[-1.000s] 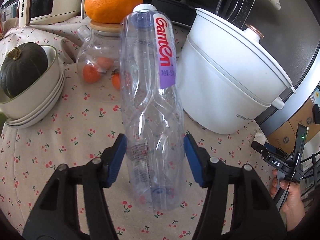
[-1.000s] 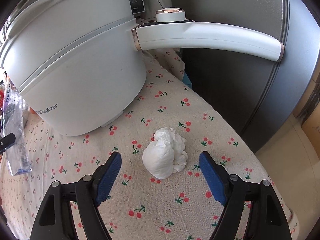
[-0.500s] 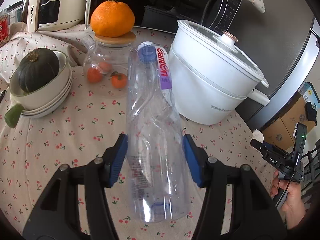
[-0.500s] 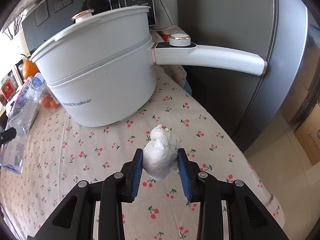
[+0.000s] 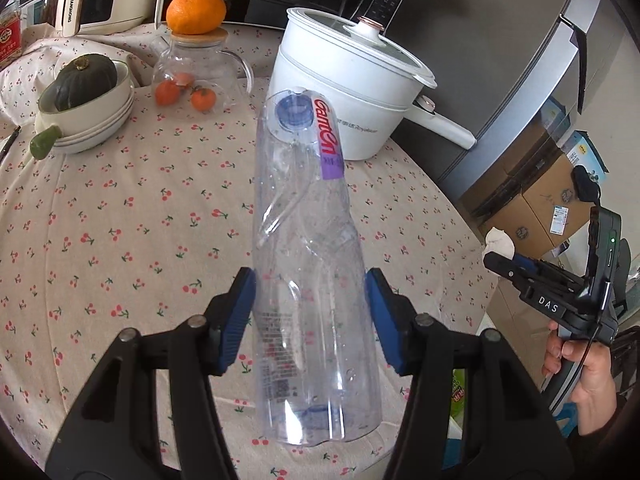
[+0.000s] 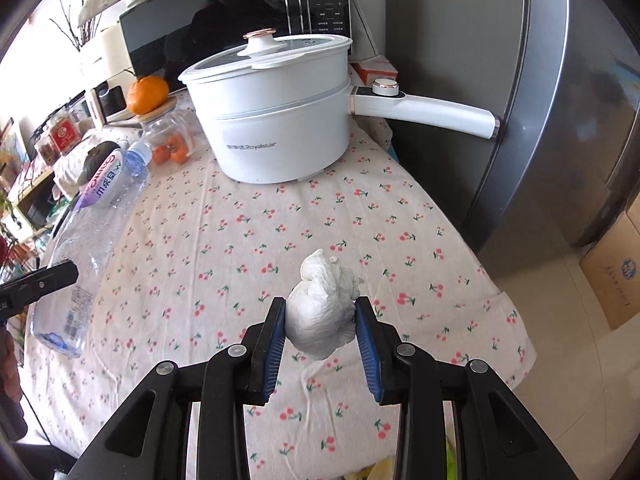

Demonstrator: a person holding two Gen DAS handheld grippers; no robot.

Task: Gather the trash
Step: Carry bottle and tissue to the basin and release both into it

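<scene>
Left gripper (image 5: 310, 320) is pinching the empty plastic bottle (image 5: 308, 248) near its base; right gripper (image 6: 320, 328) is squeezing the crumpled tissue (image 6: 324, 312) between its pads, both clear of the tablecloth (image 6: 240, 240), likely for binning.

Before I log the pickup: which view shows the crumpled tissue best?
The right wrist view: the crumpled tissue fills the centre, pinched between the right gripper's jaws. The left wrist view shows only a small white tip at the right edge.
</scene>
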